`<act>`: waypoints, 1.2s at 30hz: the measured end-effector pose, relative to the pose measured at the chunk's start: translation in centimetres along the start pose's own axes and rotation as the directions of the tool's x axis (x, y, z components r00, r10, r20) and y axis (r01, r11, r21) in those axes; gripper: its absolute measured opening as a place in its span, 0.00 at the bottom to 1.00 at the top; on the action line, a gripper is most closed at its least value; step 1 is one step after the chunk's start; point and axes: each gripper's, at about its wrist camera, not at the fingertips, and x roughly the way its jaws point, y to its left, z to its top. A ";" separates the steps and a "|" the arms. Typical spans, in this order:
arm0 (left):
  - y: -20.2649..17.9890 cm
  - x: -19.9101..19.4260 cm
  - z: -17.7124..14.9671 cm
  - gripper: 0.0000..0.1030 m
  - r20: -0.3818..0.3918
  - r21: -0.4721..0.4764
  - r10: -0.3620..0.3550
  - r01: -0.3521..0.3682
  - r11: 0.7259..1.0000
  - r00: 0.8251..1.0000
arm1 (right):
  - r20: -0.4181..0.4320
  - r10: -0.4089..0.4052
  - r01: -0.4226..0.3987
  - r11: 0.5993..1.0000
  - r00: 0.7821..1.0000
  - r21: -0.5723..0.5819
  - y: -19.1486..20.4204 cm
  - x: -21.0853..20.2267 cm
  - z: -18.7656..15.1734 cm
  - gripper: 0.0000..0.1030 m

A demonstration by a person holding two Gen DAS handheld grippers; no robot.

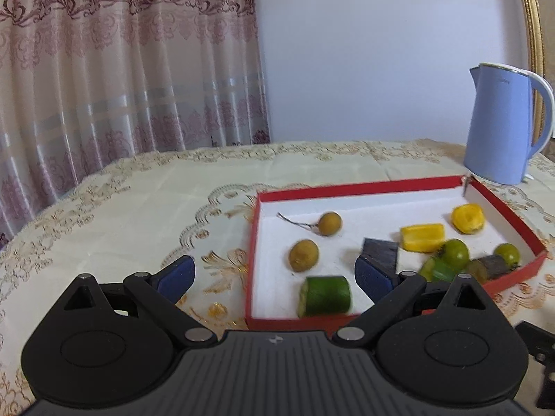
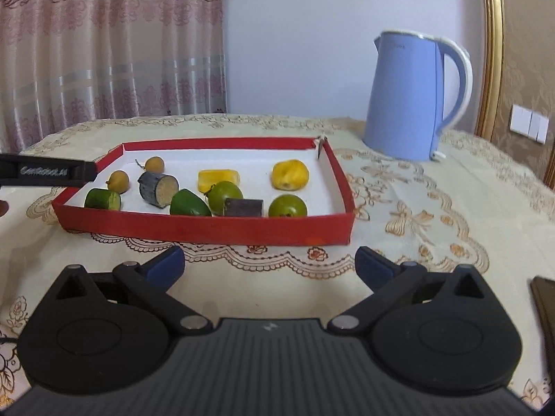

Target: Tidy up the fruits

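Note:
A red tray (image 2: 204, 225) with a white floor holds the fruit pieces: two brown longans (image 2: 118, 180), yellow chunks (image 2: 290, 175), round green fruits (image 2: 288, 206), a cut green piece (image 1: 324, 295) and dark cane pieces (image 2: 158, 189). My left gripper (image 1: 275, 274) is open over the tray's near left corner. One finger is inside the tray and the other is over the cloth. The cut green piece lies on the tray floor between them, untouched. My right gripper (image 2: 270, 263) stands open and empty over the cloth, in front of the tray's near wall.
A blue kettle (image 2: 406, 97) stands on the patterned tablecloth behind the tray's far right corner. A dark flat object (image 2: 544, 298) lies at the table's right edge. Curtains hang behind the table on the left.

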 end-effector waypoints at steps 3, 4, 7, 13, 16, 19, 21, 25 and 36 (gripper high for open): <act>-0.6 -0.3 -0.1 0.97 -0.011 0.001 -0.008 0.008 1.000 1.000 | -0.012 -0.002 0.002 1.000 1.000 -0.023 0.4 0.1 -0.2 1.00; -0.8 -0.5 -0.3 0.97 -0.005 0.006 -0.009 0.009 1.000 1.000 | -0.018 0.001 -0.002 0.999 1.000 -0.033 0.5 0.2 -0.3 1.00; -1.4 -0.9 -0.7 0.97 0.000 0.026 -0.011 0.011 1.000 1.000 | -0.032 -0.004 0.002 0.999 0.999 -0.043 0.7 0.5 -0.2 1.00; -1.3 -0.9 -1.5 0.97 -0.003 0.041 -0.028 0.028 0.999 1.000 | -0.059 0.003 -0.005 0.999 0.998 -0.039 0.7 1.0 0.0 1.00; -1.1 -0.4 -1.7 0.97 -0.015 0.034 -0.030 0.030 0.999 0.999 | -0.061 0.013 -0.015 0.999 0.998 -0.033 0.5 1.2 0.1 1.00; -0.6 0.1 -1.8 0.97 -0.042 0.006 -0.042 0.043 0.999 0.998 | -0.095 0.019 -0.020 1.000 0.995 -0.008 0.2 1.9 0.2 1.00; -0.2 0.3 -1.9 0.97 -0.052 -0.013 -0.054 0.054 0.998 0.997 | -0.116 0.018 -0.018 1.000 0.993 0.001 0.1 2.3 0.0 1.00; 0.1 0.6 -2.1 0.97 -0.067 -0.031 -0.065 0.063 0.998 0.996 | -0.144 0.021 -0.022 1.000 0.989 -0.005 0.2 2.7 -0.3 1.00; -0.9 0.7 -2.4 0.97 -0.077 0.025 -0.063 0.065 0.998 0.995 | -0.161 0.034 -0.033 0.999 0.986 0.008 0.0 2.9 -0.5 1.00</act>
